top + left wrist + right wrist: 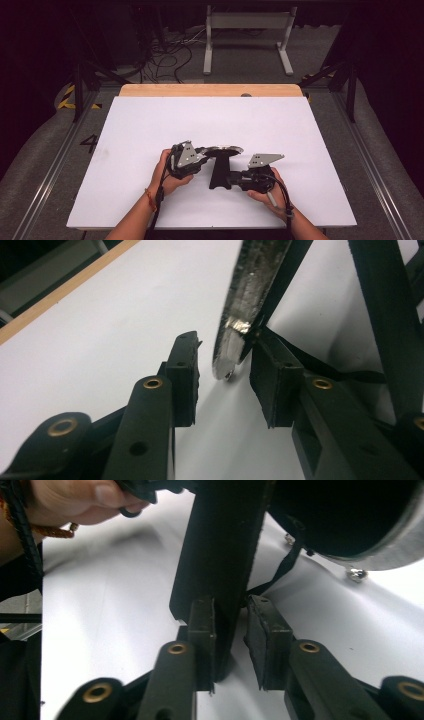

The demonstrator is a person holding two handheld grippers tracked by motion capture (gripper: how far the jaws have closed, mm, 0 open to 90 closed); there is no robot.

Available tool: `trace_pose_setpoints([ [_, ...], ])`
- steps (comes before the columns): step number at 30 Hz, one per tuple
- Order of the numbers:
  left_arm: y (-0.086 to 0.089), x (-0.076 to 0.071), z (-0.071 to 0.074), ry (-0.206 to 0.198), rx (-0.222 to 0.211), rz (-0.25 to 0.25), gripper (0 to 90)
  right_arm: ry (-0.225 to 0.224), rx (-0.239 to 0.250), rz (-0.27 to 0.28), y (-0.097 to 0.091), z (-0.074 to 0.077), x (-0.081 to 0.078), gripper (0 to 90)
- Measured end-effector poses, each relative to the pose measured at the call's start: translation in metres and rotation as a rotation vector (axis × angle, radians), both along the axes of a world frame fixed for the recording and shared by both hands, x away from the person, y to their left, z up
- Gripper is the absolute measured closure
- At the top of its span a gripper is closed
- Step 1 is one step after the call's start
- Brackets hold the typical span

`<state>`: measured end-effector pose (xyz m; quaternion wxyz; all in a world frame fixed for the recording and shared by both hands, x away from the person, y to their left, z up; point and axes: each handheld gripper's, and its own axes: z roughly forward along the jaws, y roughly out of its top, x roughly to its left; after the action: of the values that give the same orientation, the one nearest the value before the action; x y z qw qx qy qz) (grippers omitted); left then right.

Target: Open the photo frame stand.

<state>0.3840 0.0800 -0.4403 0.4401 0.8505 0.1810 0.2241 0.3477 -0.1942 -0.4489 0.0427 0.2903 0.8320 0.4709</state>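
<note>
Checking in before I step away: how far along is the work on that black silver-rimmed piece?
Done: the piece is reached. In hand: the right gripper straddles the black strap; the left gripper brackets the disc rim, with a gap showing. Left: any firm grip or move.

A lab rig: white-topped table (150, 125) framed by metal rails (55, 165), cables (165, 60) on grey floor.
</note>
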Motion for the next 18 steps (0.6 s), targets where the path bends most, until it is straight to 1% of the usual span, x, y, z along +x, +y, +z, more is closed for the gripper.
trace_pose_setpoints([
  [1, 0.002, 0.0, 0.001, -0.007, 0.007, 0.002, 65.0, 0.0, 0.0, 0.0, 0.0, 0.0, 0.0, 72.2],
  [2, 0.006, -0.002, 0.004, -0.008, 0.0, 0.003, 63.6, -0.018, 0.012, 0.009, -0.002, 0.004, -0.003, 69.9],
  [3, 0.006, -0.002, 0.004, -0.008, 0.0, 0.003, 63.9, -0.018, 0.012, 0.009, -0.002, 0.004, -0.003, 69.9],
  [4, 0.01, -0.002, 0.006, -0.006, -0.008, -0.001, 63.9, -0.026, 0.012, 0.009, -0.002, 0.006, -0.004, 69.6],
  [5, 0.011, -0.003, 0.007, -0.003, -0.018, -0.003, 63.8, -0.045, 0.001, 0.008, -0.002, 0.009, -0.005, 69.5],
  [8, 0.013, -0.002, 0.007, 0.001, -0.023, -0.006, 62.6, -0.07, -0.01, 0.008, -0.003, 0.016, -0.007, 68.5],
  [9, 0.013, -0.002, 0.007, 0.0, -0.016, -0.009, 61.7, -0.073, -0.011, 0.006, -0.004, 0.016, -0.007, 68.3],
  [11, 0.011, -0.004, 0.007, -0.009, 0.006, -0.008, 59.2, -0.062, -0.012, 0.0, -0.004, 0.015, -0.007, 65.0],
  [13, 0.01, -0.005, 0.008, -0.017, 0.011, -0.008, 56.7, -0.053, -0.014, 0.003, -0.003, 0.014, -0.007, 62.9],
  [15, 0.01, -0.005, 0.008, -0.017, 0.014, -0.006, 54.5, -0.045, -0.014, 0.019, -0.002, 0.013, -0.008, 60.7],
  [18, 0.012, -0.004, 0.008, 0.0, 0.003, -0.006, 51.6, -0.057, -0.04, 0.016, -0.001, 0.014, -0.008, 57.2],
])
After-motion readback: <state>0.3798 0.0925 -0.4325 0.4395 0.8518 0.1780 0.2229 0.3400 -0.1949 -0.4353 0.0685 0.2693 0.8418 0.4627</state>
